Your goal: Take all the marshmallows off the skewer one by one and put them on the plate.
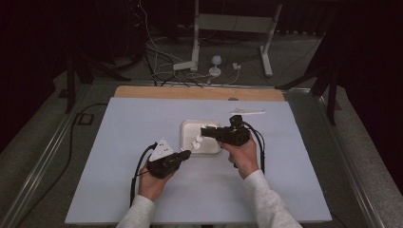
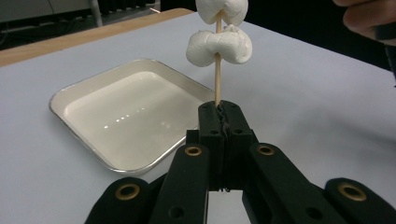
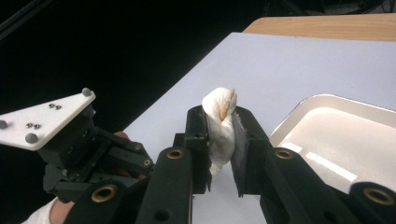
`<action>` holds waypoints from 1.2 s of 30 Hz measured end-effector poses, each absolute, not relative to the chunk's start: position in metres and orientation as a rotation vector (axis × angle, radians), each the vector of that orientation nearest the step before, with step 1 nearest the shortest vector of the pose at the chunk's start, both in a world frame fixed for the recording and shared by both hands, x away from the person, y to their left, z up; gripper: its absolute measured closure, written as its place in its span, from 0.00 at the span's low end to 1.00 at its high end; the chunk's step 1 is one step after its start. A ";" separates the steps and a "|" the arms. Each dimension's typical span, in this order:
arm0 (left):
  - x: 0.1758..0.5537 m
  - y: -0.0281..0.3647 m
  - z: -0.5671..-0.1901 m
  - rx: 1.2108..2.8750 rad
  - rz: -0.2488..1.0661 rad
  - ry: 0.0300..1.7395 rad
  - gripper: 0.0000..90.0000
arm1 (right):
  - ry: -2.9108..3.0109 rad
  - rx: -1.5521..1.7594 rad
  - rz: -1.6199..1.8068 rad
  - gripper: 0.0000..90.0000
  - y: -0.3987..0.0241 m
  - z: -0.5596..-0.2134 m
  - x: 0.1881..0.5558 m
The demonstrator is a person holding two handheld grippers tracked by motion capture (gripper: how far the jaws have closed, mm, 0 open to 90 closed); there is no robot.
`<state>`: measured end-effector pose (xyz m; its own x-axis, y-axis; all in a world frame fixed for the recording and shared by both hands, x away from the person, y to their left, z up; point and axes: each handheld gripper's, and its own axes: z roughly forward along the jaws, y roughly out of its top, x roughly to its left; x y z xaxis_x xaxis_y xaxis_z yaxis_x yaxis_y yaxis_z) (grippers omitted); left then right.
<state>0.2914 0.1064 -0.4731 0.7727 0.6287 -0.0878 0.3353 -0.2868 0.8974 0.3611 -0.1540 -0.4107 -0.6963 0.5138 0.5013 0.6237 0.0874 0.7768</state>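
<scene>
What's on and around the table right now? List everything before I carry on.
Marshmallows: two, white, threaded on the skewer, the upper one squeezed between the right gripper's jaws.
Skewer: one, wooden, upright, clamped at its base by the left gripper.
Tray: one, cream, shallow, mid-table.
White strip: one, far right of the mat; too small to identify.
Mat: one, pale blue-grey, over the wooden table.
Frame: one, grey, on the floor beyond.
Cables: several, floor beyond.
Left gripper: black, shut.
Right gripper: black, over the tray.

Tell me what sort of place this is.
Probably a lab recording setup: a covered work table, loose cables on the carpeted floor behind it, and a metal stand against dark surroundings.
</scene>
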 end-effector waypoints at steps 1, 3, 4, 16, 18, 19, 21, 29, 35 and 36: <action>0.291 0.106 -0.473 1.905 0.356 0.732 1.00 | -2.241 -1.185 -1.695 0.88 -0.154 -0.410 0.360; 0.291 0.106 -0.473 1.909 0.364 0.731 1.00 | -2.241 -1.189 -1.698 0.88 -0.154 -0.409 0.360; 0.291 0.106 -0.473 1.913 0.369 0.729 1.00 | -2.238 -1.193 -1.703 0.88 -0.154 -0.409 0.360; 0.291 0.106 -0.475 1.929 0.375 0.723 1.00 | -2.210 -1.216 -1.779 0.89 -0.154 -0.403 0.355; 0.290 0.105 -0.476 1.959 0.404 0.725 1.00 | -2.205 -1.224 -1.794 0.89 -0.156 -0.402 0.354; 0.290 0.105 -0.478 1.978 0.415 0.736 1.00 | -2.163 -1.253 -1.845 0.90 -0.161 -0.401 0.355; 0.290 0.103 -0.487 2.041 0.427 0.762 1.00 | -2.037 -1.284 -1.969 0.90 -0.178 -0.391 0.356; 0.294 0.105 -0.486 1.955 0.358 0.795 1.00 | -2.233 -1.292 -1.927 0.90 -0.198 -0.370 0.355; 0.296 0.111 -0.484 1.911 0.330 0.812 1.00 | -2.279 -1.311 -1.848 0.89 -0.186 -0.391 0.361; 0.296 0.112 -0.484 1.902 0.325 0.817 1.00 | -2.286 -1.320 -1.836 0.89 -0.185 -0.394 0.363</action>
<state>0.2958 0.1120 -0.4841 0.7359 0.6652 -0.1264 0.3970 -0.2727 0.8764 0.3627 -0.1847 -0.3940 -0.6606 0.6254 0.4153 0.5405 0.0123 0.8413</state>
